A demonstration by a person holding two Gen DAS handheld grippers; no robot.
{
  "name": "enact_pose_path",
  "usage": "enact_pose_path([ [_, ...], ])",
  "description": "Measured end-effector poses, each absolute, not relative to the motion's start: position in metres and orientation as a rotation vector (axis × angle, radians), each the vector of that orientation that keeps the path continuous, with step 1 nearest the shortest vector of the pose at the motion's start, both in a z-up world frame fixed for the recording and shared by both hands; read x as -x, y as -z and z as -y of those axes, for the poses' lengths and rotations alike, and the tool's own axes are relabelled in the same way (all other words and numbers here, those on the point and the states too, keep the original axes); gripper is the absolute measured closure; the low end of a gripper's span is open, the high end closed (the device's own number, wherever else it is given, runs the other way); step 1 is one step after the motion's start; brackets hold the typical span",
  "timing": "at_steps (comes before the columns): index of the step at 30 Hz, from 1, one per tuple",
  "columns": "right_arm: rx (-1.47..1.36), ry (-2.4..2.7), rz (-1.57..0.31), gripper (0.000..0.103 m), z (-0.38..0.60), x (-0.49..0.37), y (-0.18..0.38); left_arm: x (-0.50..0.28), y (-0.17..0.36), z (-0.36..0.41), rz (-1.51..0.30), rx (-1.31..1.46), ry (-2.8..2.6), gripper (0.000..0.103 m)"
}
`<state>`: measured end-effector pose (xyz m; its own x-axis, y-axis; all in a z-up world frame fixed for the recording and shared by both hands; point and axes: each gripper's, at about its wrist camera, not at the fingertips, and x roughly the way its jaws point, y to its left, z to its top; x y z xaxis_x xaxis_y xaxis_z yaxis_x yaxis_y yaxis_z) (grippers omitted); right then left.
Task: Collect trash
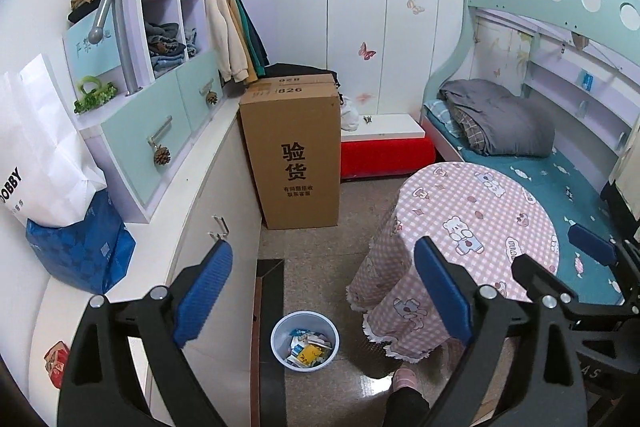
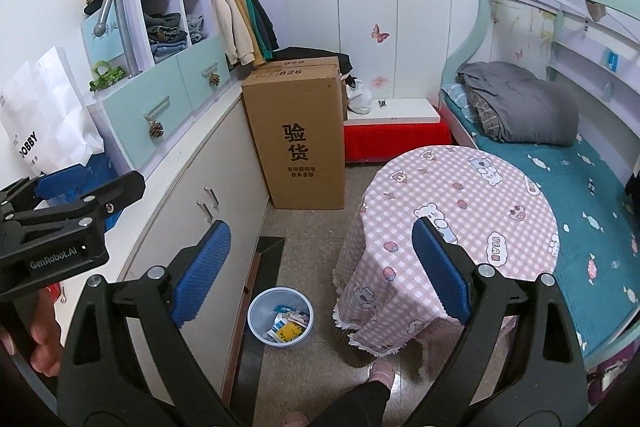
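Note:
A light blue waste bin [image 1: 305, 341] stands on the floor between the white cabinet and the round table; it holds several wrappers and paper scraps [image 1: 308, 347]. It also shows in the right wrist view [image 2: 280, 317]. My left gripper [image 1: 320, 291] is open and empty, held high above the bin. My right gripper [image 2: 320, 267] is open and empty, also high above the floor. The left gripper shows at the left edge of the right wrist view [image 2: 60, 211], and the right gripper shows at the right edge of the left wrist view [image 1: 576, 267].
A round table with a pink checked cloth [image 1: 472, 227] stands right of the bin. A tall cardboard box [image 1: 296, 155] stands behind it, by a red bench [image 1: 384, 151]. A long white cabinet [image 1: 192, 211] runs along the left, carrying a blue bag [image 1: 80, 251]. A bed [image 1: 560, 179] is on the right.

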<state>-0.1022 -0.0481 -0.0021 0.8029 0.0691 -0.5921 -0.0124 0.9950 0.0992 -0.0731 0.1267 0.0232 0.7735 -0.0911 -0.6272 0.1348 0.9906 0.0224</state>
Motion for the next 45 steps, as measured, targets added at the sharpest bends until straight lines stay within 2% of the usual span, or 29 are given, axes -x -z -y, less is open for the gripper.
enact_pose_path([
  [45,-0.078,-0.055,-0.647,0.012,0.041,0.098,0.004,0.066,-0.025,-0.129,-0.663,-0.069,0.138,0.013],
])
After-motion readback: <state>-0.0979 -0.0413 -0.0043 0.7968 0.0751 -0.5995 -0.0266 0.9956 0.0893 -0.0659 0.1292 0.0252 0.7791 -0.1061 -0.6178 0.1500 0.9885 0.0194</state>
